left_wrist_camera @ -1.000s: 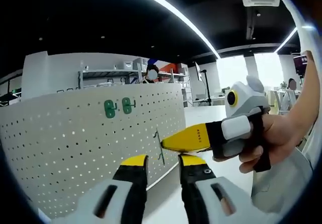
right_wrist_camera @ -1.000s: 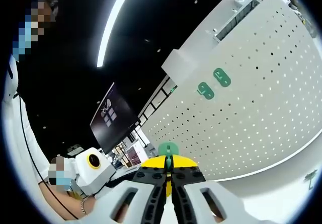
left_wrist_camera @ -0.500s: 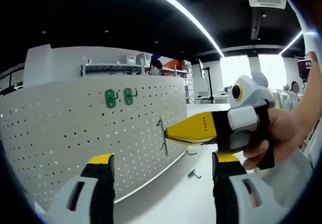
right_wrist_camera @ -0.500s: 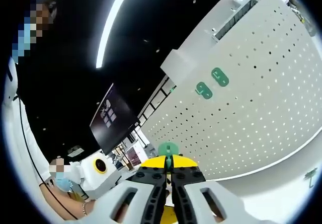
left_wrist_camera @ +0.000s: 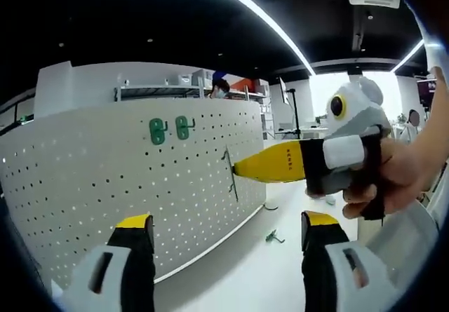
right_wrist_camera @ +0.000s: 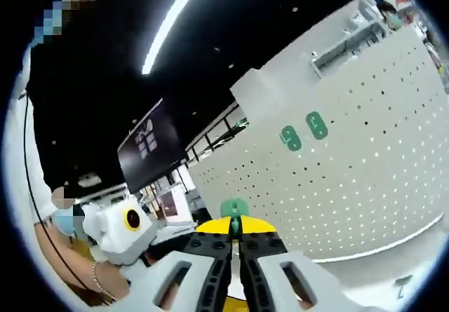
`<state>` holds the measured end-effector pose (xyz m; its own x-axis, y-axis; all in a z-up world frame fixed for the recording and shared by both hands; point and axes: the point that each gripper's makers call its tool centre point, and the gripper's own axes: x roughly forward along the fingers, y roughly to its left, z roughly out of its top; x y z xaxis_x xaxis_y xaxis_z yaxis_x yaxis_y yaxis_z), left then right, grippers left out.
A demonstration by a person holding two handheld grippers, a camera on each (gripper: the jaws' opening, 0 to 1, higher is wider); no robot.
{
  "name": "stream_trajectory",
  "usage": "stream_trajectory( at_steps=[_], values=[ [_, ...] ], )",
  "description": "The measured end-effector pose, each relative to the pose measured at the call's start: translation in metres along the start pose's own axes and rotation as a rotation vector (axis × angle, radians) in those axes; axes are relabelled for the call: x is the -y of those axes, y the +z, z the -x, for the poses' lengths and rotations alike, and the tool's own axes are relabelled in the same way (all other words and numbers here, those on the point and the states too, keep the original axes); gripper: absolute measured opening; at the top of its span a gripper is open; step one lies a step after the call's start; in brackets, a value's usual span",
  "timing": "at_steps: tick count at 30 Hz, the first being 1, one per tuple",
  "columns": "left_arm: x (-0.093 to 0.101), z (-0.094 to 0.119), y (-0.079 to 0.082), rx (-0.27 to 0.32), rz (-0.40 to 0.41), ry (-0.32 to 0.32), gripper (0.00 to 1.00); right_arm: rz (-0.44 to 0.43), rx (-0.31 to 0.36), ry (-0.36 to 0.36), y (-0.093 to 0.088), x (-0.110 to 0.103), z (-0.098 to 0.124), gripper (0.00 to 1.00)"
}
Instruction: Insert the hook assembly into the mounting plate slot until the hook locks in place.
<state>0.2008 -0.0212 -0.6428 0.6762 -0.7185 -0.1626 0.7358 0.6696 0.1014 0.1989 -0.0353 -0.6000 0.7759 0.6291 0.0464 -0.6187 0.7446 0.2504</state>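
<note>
The white perforated mounting board [left_wrist_camera: 105, 179] stands upright on the table, with two green hooks [left_wrist_camera: 170, 129] mounted near its top. In the left gripper view my right gripper [left_wrist_camera: 242, 170] comes in from the right, its yellow jaws shut on a thin green hook [left_wrist_camera: 230, 174] held against the board's face. My left gripper [left_wrist_camera: 226, 231] is open below it, with nothing between the jaws. In the right gripper view my right gripper [right_wrist_camera: 236, 236] is shut on the green hook [right_wrist_camera: 234, 209], the board [right_wrist_camera: 365, 172] carries the mounted hooks [right_wrist_camera: 303, 131], and my left gripper [right_wrist_camera: 126, 222] sits at lower left.
A loose green hook [left_wrist_camera: 273, 237] lies on the white tabletop [left_wrist_camera: 238, 277] by the board's foot, also the loose hook [right_wrist_camera: 402, 282] at lower right. Shelving [left_wrist_camera: 161, 91] and a person [left_wrist_camera: 221, 87] stand behind the board. A dark screen [right_wrist_camera: 147, 151] hangs beyond.
My left gripper's jaws went from nearly shut to wide open. The right gripper lifted a little, still holding its hook at the board. The right gripper view has rolled.
</note>
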Motion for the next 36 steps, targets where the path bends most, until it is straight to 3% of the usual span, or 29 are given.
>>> stream_trajectory(
  at_steps=[12,24,36],
  values=[
    [-0.001,0.000,-0.002,-0.010,0.001,0.001,0.87,-0.030,0.013,-0.003,0.004,0.002,-0.003,0.00],
    [-0.004,0.009,-0.006,0.005,0.009,0.012,0.86,0.024,0.036,-0.110,0.025,0.038,-0.007,0.00],
    [-0.015,0.021,-0.011,0.001,0.028,0.047,0.85,0.052,0.059,-0.170,0.043,0.063,-0.011,0.00]
  ],
)
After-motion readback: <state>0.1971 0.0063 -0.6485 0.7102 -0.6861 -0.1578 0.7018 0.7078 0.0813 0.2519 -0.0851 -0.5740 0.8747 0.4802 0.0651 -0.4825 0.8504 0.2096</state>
